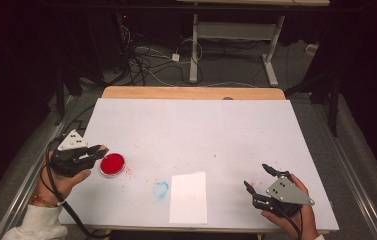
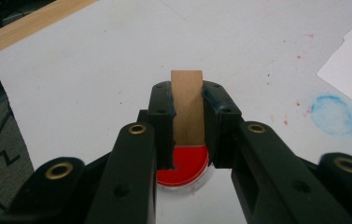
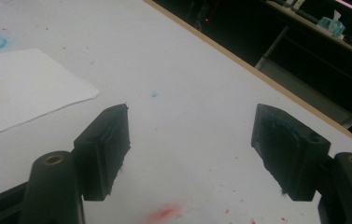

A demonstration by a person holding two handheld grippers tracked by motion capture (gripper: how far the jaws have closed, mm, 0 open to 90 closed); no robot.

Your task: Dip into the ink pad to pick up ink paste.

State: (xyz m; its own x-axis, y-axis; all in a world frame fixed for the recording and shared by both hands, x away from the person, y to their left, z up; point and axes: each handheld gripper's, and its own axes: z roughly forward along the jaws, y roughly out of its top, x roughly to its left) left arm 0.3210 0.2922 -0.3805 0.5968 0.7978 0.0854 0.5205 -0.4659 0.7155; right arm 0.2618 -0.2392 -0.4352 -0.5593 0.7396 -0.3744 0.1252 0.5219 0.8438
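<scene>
My left gripper (image 1: 97, 150) is shut on a small wooden block (image 2: 187, 106), probably a stamp, which stands upright between its pads (image 2: 164, 113). It hangs just above a round dish of red ink (image 1: 112, 164) near the table's left edge; the red ink dish (image 2: 183, 169) lies right below the block. Near the front right corner, my right gripper (image 1: 260, 178) rests low over the white table cover, jaws wide apart and nothing between them (image 3: 190, 149). A white sheet of paper (image 1: 188, 197) lies at the front middle.
A round blue ink stain (image 1: 160, 189) marks the cover left of the paper, with red specks scattered around. The wooden table edge (image 1: 191, 92) runs along the far side. Beyond it are cables and a desk frame (image 1: 194, 50) on the floor.
</scene>
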